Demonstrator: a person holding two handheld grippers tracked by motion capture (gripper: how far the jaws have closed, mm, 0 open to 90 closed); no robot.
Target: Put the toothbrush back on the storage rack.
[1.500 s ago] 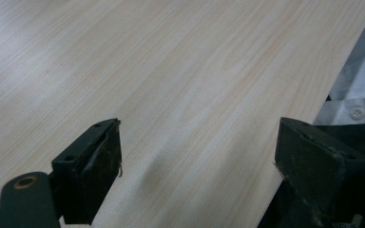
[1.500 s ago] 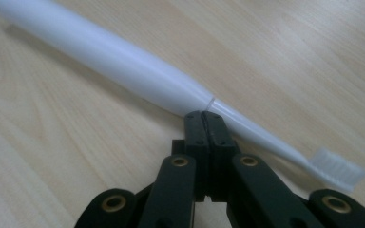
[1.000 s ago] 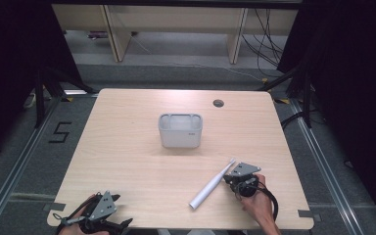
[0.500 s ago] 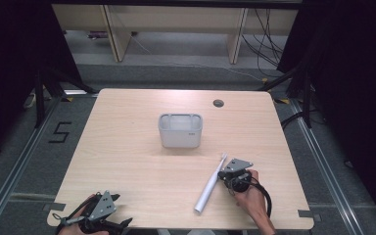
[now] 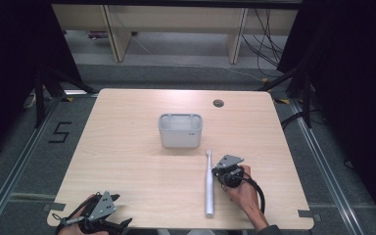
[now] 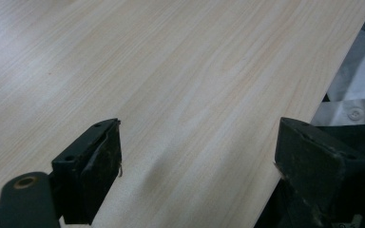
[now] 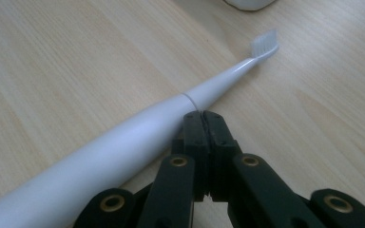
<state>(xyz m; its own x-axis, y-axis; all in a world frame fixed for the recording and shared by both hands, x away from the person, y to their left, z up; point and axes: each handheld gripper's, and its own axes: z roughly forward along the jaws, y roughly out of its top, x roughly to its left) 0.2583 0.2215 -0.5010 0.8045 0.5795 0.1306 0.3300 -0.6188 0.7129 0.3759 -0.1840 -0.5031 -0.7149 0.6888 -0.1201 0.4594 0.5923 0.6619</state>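
Now we are resting our left gripper point(image 5: 108, 215) wide open at the table's point(image 5: 127, 147) near-left corner; right gripper point(image 5: 223, 172), clenched empty, is nudging the toothbrush point(image 5: 208, 183), now swung straight toward the bin point(image 5: 180, 130), whose small label we cannot read.

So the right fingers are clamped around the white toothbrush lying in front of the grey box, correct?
Not quite. The right fingers are shut with nothing between them, pressed beside the toothbrush, not around it; the right gripper view shows this. The toothbrush does lie in front of the grey box.
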